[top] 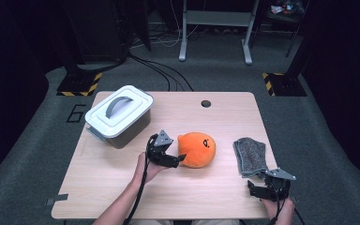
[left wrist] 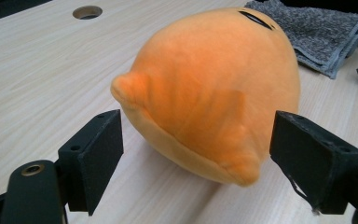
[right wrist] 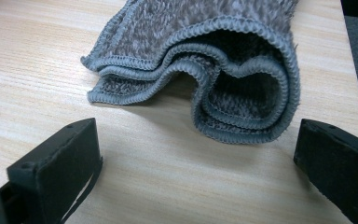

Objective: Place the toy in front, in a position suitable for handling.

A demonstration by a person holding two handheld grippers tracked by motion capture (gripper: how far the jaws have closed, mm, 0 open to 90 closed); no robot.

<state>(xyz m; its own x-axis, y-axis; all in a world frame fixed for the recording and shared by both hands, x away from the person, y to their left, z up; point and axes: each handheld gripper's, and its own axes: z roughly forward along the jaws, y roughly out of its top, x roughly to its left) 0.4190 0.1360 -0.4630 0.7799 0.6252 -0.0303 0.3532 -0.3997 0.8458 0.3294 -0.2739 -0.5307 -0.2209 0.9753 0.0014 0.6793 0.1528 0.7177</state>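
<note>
lidded grey box (top: pixel 118 115): far-left of table (top: pixel 122 197), lid on, untouched | left gripper (top: pixel 177 159): jaws apart, flanking but not pressing the orange plush (top: pixel 197 149) at table centre, likely lined up to grasp it | folded grey towel (top: pixel 251 156): right of plush | right gripper (top: pixel 258 184): jaws apart, empty, resting just short of the towel's near edge

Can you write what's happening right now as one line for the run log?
left hand-held gripper: open, at orange plush toy, not gripping | right hand-held gripper: open, facing folded grey towel | lidded box: closed, on table
</note>
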